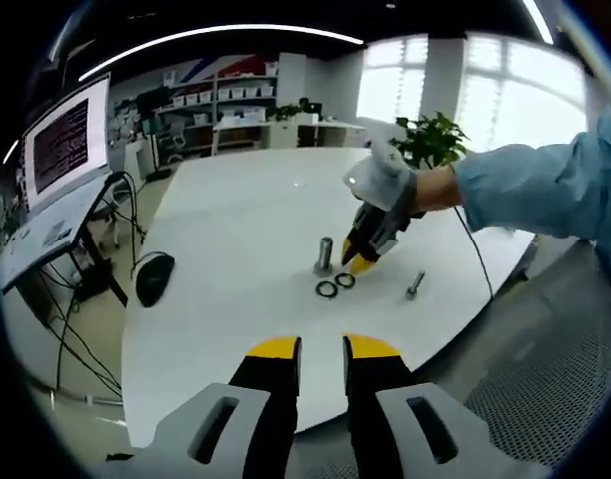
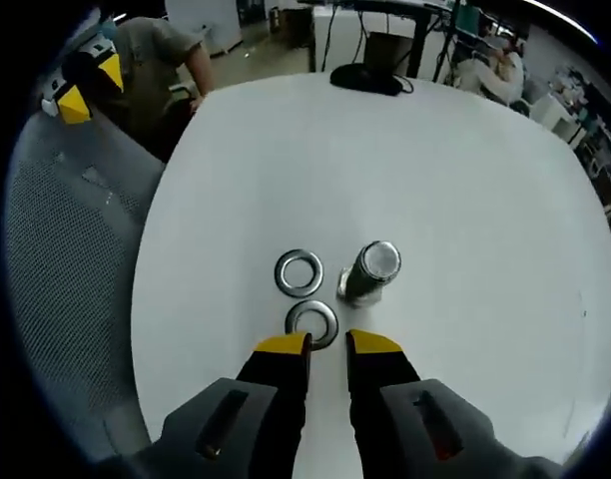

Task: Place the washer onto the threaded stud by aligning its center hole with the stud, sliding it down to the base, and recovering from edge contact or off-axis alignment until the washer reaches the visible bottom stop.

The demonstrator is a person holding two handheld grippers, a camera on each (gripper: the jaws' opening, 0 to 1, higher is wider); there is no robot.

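Note:
Two flat metal washers lie on the white table [image 2: 465, 180]. The near washer [image 2: 311, 319] sits just ahead of my right gripper [image 2: 326, 345], whose jaws stand a little apart with nothing between them. The far washer [image 2: 299, 272] lies just beyond it. The threaded stud [image 2: 370, 269] stands upright beside the washers, bare. In the left gripper view the right gripper [image 1: 357, 261] points down at the washers [image 1: 327, 289] next to the stud [image 1: 324, 254], held by a gloved hand. My left gripper [image 1: 322, 349] hangs over the table's near edge, narrowly open and empty.
A loose bolt [image 1: 415, 285] lies on the table right of the washers. A black mouse [image 1: 154, 277] rests near the left edge. A monitor [image 1: 66, 145] and cables stand on a side desk. A mesh chair [image 2: 66, 259] is beside the table.

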